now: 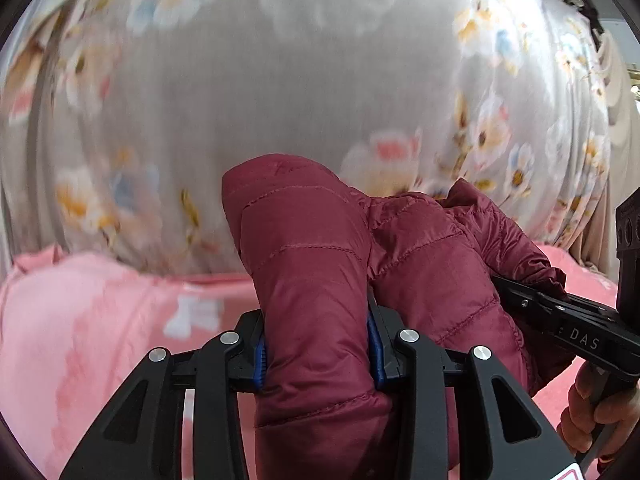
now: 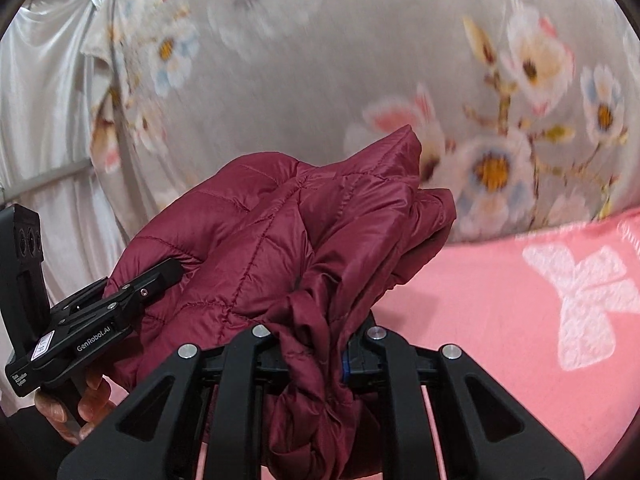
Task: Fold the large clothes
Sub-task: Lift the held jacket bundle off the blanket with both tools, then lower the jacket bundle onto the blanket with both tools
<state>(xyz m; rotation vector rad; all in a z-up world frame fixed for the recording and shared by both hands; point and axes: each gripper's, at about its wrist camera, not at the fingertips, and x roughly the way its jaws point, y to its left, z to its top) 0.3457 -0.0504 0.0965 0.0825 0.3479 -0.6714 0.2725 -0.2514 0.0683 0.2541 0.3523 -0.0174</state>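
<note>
Maroon quilted puffer jacket point(image 1: 320, 280) bunched up, clamped by both left gripper point(image 1: 318, 354) and right gripper point(image 2: 316, 344), above pink blanket point(image 2: 500, 320). Mid-carry step; next likely lay it flat ahead, spread

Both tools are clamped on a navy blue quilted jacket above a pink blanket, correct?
Not quite: the quilted jacket is dark red, not navy, as both wrist views show. The left tool and right tool are each clamped on it above the pink blanket.
</note>
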